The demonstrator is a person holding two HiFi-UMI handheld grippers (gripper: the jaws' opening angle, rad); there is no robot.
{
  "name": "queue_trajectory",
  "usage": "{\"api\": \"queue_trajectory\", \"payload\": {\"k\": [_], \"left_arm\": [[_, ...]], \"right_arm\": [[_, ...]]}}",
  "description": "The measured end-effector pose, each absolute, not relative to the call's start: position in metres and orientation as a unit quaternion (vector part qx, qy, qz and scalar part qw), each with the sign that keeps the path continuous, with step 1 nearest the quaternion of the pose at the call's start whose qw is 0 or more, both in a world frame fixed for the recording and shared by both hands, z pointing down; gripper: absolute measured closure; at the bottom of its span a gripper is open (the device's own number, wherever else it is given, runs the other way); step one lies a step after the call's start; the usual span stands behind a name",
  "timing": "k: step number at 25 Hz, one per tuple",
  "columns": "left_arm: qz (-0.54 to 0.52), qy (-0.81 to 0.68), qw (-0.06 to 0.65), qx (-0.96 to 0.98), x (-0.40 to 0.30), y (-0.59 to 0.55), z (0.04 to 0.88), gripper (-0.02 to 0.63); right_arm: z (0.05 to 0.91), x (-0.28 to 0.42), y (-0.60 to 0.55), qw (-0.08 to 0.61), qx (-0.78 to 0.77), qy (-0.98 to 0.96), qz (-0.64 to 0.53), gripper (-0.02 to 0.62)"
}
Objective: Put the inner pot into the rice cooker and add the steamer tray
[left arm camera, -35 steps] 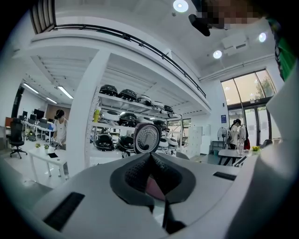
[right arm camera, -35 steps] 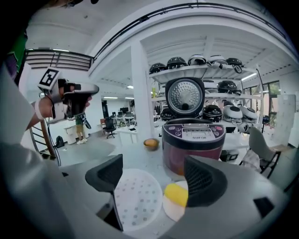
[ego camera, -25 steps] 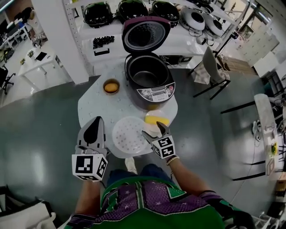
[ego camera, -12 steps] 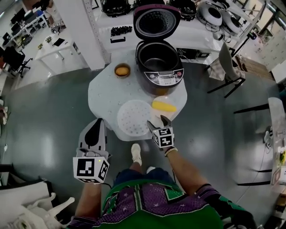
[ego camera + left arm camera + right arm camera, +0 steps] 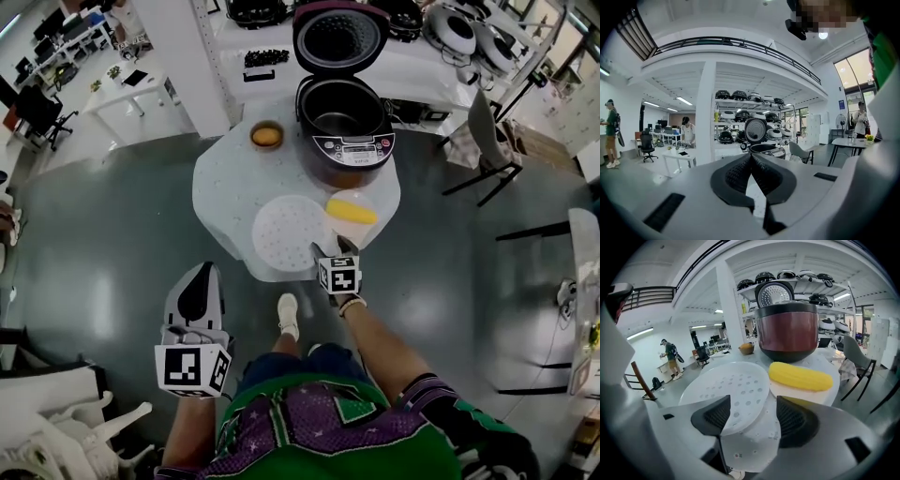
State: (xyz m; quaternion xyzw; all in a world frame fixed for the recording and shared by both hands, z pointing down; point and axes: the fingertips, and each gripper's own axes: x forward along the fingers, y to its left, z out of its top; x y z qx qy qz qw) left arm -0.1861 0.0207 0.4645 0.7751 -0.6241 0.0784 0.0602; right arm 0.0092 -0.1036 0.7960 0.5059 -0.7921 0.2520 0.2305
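Observation:
The dark red rice cooker (image 5: pixel 343 141) stands open at the round table's far side, lid (image 5: pixel 340 34) raised, with the inner pot (image 5: pixel 336 116) seated inside. The white perforated steamer tray (image 5: pixel 287 231) lies flat on the table in front of it. My right gripper (image 5: pixel 330 247) is at the tray's near right rim, and its jaws are closing. In the right gripper view the steamer tray (image 5: pixel 733 389) has its rim between the jaws, with the pads apart from it. My left gripper (image 5: pixel 195 281) is shut and empty over the floor, short of the table.
A yellow corn cob (image 5: pixel 351 208) lies on a plate just right of the tray, close to my right gripper. A small bowl (image 5: pixel 267 135) sits left of the cooker. The white table (image 5: pixel 223 183) has a grey floor around it, and shelves of cookers stand behind.
My right gripper has come down onto the tray's near rim and its jaws have narrowed. My left gripper, still shut, now lies farther from the table.

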Motion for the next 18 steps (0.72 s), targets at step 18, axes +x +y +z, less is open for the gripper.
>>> {"api": "queue_trajectory", "payload": {"k": [18], "left_arm": [[0.082,-0.646,0.065,0.756,-0.211,0.024,0.472,0.584]], "right_arm": [[0.818,0.003,-0.114,0.25,0.548,-0.742,0.294,0.454]]}}
